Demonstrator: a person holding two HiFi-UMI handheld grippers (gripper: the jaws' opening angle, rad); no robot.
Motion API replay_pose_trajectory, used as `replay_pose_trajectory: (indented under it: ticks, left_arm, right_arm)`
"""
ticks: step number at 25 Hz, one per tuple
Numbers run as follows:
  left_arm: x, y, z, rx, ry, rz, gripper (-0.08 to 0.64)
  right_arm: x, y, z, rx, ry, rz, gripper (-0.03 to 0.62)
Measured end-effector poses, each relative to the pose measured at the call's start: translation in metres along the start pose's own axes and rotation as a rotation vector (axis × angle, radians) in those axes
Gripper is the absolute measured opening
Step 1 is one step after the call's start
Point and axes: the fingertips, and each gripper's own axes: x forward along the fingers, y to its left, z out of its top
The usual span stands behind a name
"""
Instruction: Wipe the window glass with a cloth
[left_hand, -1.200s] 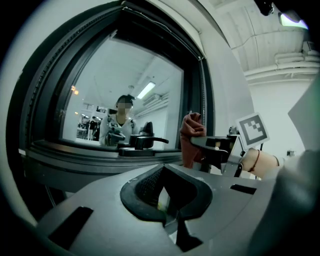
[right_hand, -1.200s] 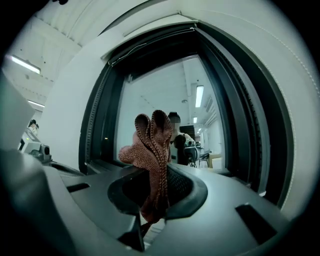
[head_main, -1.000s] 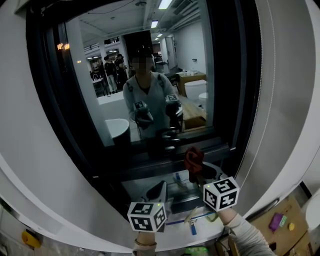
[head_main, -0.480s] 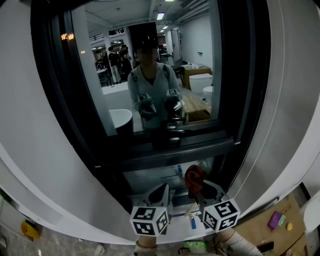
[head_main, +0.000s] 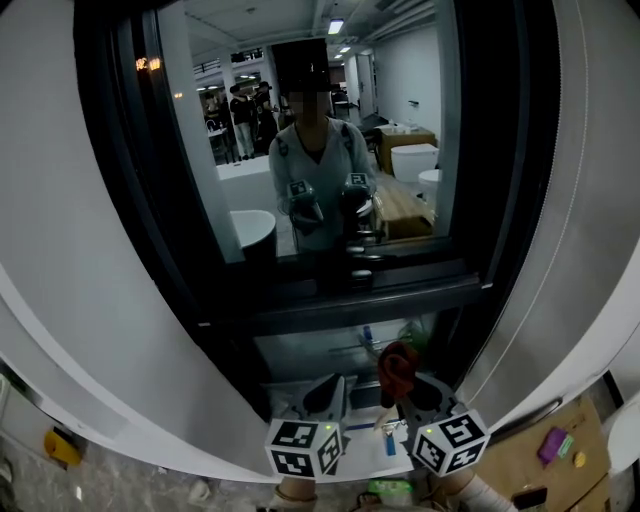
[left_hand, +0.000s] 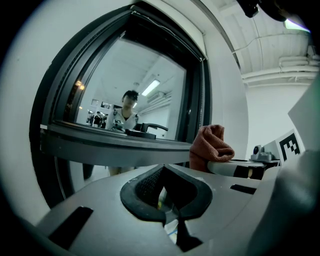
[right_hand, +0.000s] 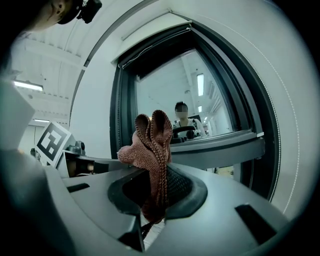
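The window glass (head_main: 310, 150) fills the upper middle of the head view inside a dark frame (head_main: 370, 300) and mirrors a person holding both grippers. My right gripper (head_main: 402, 385) is shut on a rust-red cloth (head_main: 398, 366), which bunches up above the jaws, below the frame's bottom rail. In the right gripper view the cloth (right_hand: 152, 150) stands up out of the right gripper (right_hand: 157, 195), with the glass (right_hand: 200, 100) beyond. My left gripper (head_main: 325, 392) sits just left of it, shut on nothing. The left gripper view shows the left gripper (left_hand: 167, 192), the cloth (left_hand: 210, 147) and the glass (left_hand: 130, 100).
A dark window handle (left_hand: 145, 129) sticks out on the bottom rail. White wall (head_main: 70, 250) flanks the frame on both sides. Far below lie a purple item (head_main: 550, 441) on cardboard at the right and a yellow object (head_main: 55, 447) at the left.
Both grippers have dropped lower in the head view. The cloth, which was up in front of the frame's bottom rail, now sits beneath it.
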Motion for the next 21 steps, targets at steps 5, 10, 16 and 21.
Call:
replay_pose_trajectory:
  ticks: [5,10,16,21]
  left_arm:
    - [0.004,-0.003,0.003,0.004,-0.005,-0.007,0.005]
    - [0.008,-0.005,0.004,0.006,-0.001,-0.014,0.005]
    - [0.009,-0.005,0.003,0.002,0.004,-0.012,0.005]
    - [0.010,-0.004,0.007,0.008,-0.007,-0.013,0.005]
  right_arm:
    - [-0.003,-0.002,0.007,0.009,-0.014,0.003,0.049]
    - [-0.003,-0.002,0.011,0.012,-0.021,0.010,0.049]
    - [-0.002,-0.002,0.011,0.020,-0.017,0.018,0.049]
    - [0.002,-0.001,0.011,0.019,-0.025,0.024,0.049]
